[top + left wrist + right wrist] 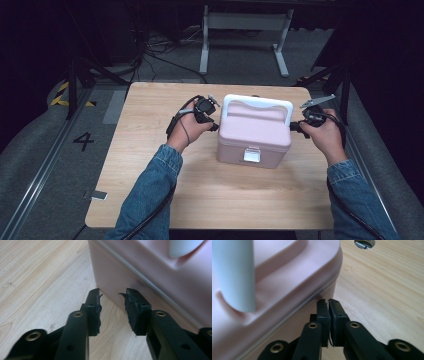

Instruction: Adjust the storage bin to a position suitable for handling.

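A pink lidded box (255, 132) with a white handle (257, 102) standing upright and a white front latch (251, 155) sits on the wooden table (150, 150), right of centre. My left gripper (216, 126) is at the box's left side. Its jaws (112, 296) stand apart with nothing between them, tips close to the pink wall (155, 267). My right gripper (295, 126) is at the box's right side. Its jaws (328, 302) are pressed together on nothing, just below the lid's rim (287, 277). The handle's post (234, 272) rises at the left of the right gripper view.
A round hole (364, 242) is cut in the tabletop beyond the right gripper. Behind the table stands a white metal frame (245, 30) with cables on the floor. A floor mark "4" (83, 140) lies to the left. Bare wood lies in front of the box.
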Available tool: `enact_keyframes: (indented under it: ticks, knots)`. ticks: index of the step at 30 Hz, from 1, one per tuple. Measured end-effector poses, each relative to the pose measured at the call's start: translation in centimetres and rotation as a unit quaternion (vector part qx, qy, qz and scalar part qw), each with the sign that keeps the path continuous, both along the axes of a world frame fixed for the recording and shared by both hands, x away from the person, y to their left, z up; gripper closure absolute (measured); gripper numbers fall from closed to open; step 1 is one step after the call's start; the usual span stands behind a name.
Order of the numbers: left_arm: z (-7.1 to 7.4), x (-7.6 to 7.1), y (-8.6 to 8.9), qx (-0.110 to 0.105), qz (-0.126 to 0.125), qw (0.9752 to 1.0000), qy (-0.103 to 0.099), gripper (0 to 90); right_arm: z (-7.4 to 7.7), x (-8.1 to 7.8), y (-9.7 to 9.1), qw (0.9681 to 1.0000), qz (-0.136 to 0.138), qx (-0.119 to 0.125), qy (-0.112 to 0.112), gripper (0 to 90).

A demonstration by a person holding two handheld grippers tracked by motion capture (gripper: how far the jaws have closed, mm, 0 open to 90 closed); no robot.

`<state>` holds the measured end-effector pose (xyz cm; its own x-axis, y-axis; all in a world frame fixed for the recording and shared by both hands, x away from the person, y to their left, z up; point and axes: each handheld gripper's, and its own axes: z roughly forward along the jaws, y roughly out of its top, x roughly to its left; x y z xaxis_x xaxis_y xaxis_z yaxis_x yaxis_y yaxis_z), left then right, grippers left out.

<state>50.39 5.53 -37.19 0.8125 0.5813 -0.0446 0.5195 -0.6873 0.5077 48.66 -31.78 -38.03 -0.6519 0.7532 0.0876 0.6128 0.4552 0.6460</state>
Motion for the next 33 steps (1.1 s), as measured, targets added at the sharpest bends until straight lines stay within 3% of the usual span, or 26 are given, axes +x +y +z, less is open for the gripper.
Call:
enact_keyframes:
  ticks: [4, 10, 15, 19, 27, 29, 33]
  knots:
    - [0.4, -0.8, -0.7, 0.027, -0.008, 0.9996, -0.002, 81.9, 0.1, -0.3, 0.1, 1.0000, 0.002, 0.009, 0.000, 90.0]
    - [0.1, -1.2, 0.0, 0.001, -0.003, 0.9999, 0.010, 85.9, 0.5, -0.9, 0.8, 1.0000, -0.001, -0.005, 0.001, 90.0]
    - [0.1, -2.5, 0.9, 0.003, 0.011, 0.9999, 0.000, 89.6, 0.5, -2.2, 1.8, 0.9999, 0.011, -0.002, 0.004, 90.0]
    - [0.0, -4.0, 1.9, -0.002, 0.011, 0.9999, -0.001, 89.9, 0.5, -3.4, 2.6, 0.9997, 0.022, 0.001, 0.008, 90.0]
    - [0.3, -8.6, 3.6, 0.016, -0.014, 0.9998, -0.002, 89.8, 0.7, -6.7, 4.0, 0.9988, 0.045, -0.003, 0.016, 90.0]
    - [0.3, -9.8, 4.0, 0.022, -0.016, 0.9996, -0.011, 89.0, 0.7, -7.8, 4.2, 0.9982, 0.054, 0.006, 0.025, 90.0]
    - [0.2, -11.7, 5.1, 0.010, -0.011, 0.9999, -0.001, 87.5, 0.6, -9.5, 4.6, 0.9968, 0.071, 0.026, 0.025, 90.0]
